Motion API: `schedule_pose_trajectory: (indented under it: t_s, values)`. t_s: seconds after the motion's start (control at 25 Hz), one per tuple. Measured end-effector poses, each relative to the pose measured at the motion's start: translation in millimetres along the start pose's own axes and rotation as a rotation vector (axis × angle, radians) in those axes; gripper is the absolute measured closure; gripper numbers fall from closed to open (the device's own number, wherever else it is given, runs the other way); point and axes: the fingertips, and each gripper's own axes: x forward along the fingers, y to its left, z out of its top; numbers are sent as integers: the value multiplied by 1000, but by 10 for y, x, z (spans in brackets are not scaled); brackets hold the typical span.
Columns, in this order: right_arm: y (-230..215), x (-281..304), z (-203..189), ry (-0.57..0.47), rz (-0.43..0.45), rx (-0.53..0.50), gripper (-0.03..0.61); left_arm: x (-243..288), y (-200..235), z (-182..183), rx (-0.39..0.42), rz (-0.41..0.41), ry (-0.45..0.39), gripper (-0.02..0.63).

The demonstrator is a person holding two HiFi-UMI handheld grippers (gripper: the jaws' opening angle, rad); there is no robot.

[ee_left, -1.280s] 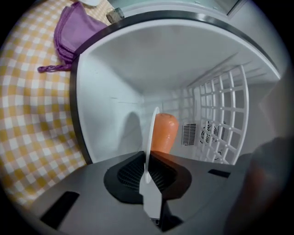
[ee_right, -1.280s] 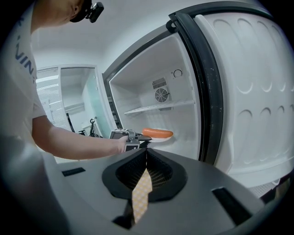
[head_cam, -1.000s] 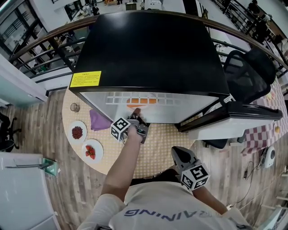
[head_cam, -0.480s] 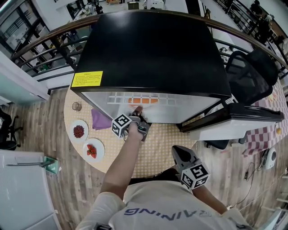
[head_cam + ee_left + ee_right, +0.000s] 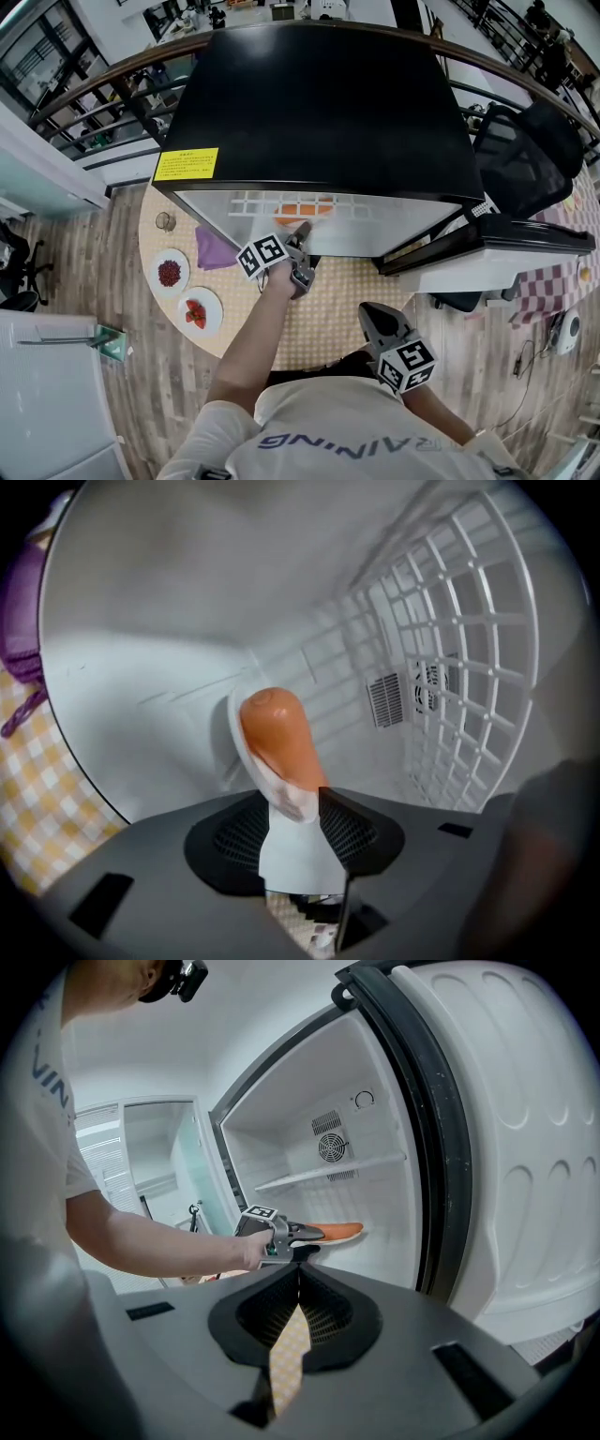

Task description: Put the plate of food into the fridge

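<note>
A white plate (image 5: 242, 757) with an orange piece of food (image 5: 277, 731) lies on the floor of the open fridge (image 5: 319, 103). My left gripper (image 5: 300, 808) reaches into the fridge. Its jaws are opening, and the plate's rim is still between them. From the right gripper view, the left gripper (image 5: 309, 1235) sits at the near end of the plate (image 5: 342, 1232), just inside the fridge opening. Seen from the head, the left gripper (image 5: 302, 236) is at the fridge's front edge. My right gripper (image 5: 372, 321) hangs back near the person's body, shut and holding nothing.
The fridge door (image 5: 487, 242) stands open to the right. A white wire shelf (image 5: 459, 649) lines the fridge's right side. On the round checked table (image 5: 337, 309) are a plate of red berries (image 5: 170, 273), a plate of strawberries (image 5: 196, 314), a purple cloth (image 5: 214, 249) and a glass (image 5: 166, 221).
My left gripper has moved a little further towards the fridge and its marker cube has turned. The right gripper has stayed where it was.
</note>
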Motion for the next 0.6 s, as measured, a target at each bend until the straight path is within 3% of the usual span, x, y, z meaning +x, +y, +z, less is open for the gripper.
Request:
schedule_pose_trajectory:
  t_s: [0.36, 0.48, 0.6]
  values:
    - [-32, -21, -57, 7, -7, 16, 557, 18, -4, -271, 364, 82, 192, 442]
    - [-46, -29, -54, 4, -11, 18, 557, -2, 75, -277, 367, 136, 215, 444]
    - [-38, -37, -47, 2, -11, 20, 557, -48, 163, -307, 324, 177, 254, 505]
